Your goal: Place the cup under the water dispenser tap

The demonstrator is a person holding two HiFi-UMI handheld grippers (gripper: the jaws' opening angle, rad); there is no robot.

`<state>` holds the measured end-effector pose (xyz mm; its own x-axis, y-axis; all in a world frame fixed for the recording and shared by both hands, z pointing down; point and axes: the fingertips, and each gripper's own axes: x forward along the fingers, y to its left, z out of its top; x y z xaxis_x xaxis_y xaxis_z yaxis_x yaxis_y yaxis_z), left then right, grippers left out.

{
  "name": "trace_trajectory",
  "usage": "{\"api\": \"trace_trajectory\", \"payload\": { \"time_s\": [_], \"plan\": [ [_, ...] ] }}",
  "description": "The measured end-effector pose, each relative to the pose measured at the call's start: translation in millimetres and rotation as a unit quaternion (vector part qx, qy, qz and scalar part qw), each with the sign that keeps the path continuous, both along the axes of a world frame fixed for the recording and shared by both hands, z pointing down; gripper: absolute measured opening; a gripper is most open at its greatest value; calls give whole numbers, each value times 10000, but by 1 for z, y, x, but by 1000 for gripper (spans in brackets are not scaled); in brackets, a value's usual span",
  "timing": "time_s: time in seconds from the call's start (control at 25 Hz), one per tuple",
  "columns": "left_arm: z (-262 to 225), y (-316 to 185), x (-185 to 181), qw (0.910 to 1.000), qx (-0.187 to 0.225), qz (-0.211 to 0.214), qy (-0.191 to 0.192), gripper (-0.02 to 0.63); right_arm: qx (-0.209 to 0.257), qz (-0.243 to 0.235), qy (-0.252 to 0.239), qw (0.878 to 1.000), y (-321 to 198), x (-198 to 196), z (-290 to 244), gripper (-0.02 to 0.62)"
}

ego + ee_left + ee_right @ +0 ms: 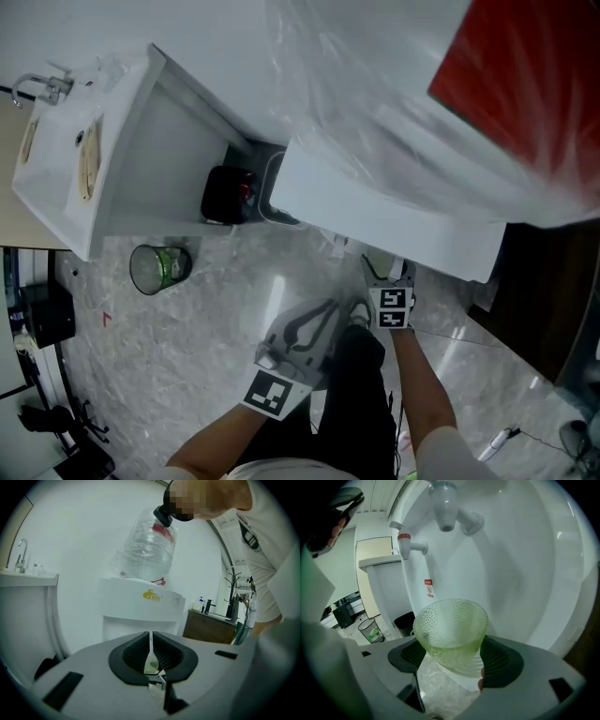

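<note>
Cup held up below the taps.
The right tool [452, 660] is clamped on the green cup [450, 620], below the dispenser [140, 606] taps [444, 506] and apart from them; the left tool [151, 656] has its jaws together, empty.

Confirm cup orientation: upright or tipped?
Upright. The green cup, held by the right gripper, has its open rim facing up toward the tap.

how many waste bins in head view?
2. A black bin sits between the white cabinet and the dispenser; a see-through bin stands apart on the floor. More could be hidden behind the dispenser.
</note>
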<state>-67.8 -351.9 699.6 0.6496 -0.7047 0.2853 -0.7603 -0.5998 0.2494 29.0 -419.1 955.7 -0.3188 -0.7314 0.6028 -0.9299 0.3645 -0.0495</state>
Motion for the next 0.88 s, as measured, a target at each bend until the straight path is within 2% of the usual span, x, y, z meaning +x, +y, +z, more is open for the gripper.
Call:
{"api": "trace_trajectory", "payload": {
  "time_s": [0.28, 0.6, 0.76, 0.88],
  "plan": [
    [-11, 0, 1, 10000, 3, -10, 29, 26, -297, -118, -150, 9994, 5, -1, 2, 342],
    [-27, 10, 0, 10000, -42, 10, 18, 26, -461, 149, -145, 9987, 19, 8, -17, 353],
    [-52, 16, 7, 9999, 28, 111, 7, 26, -496, 176, -109, 9986, 44, 16, -60, 353],
    [-82, 24, 11, 9997, 105, 231, -69, 26, -413, 156, -287, 9986, 67, 11, -118, 351]
  ]
}}
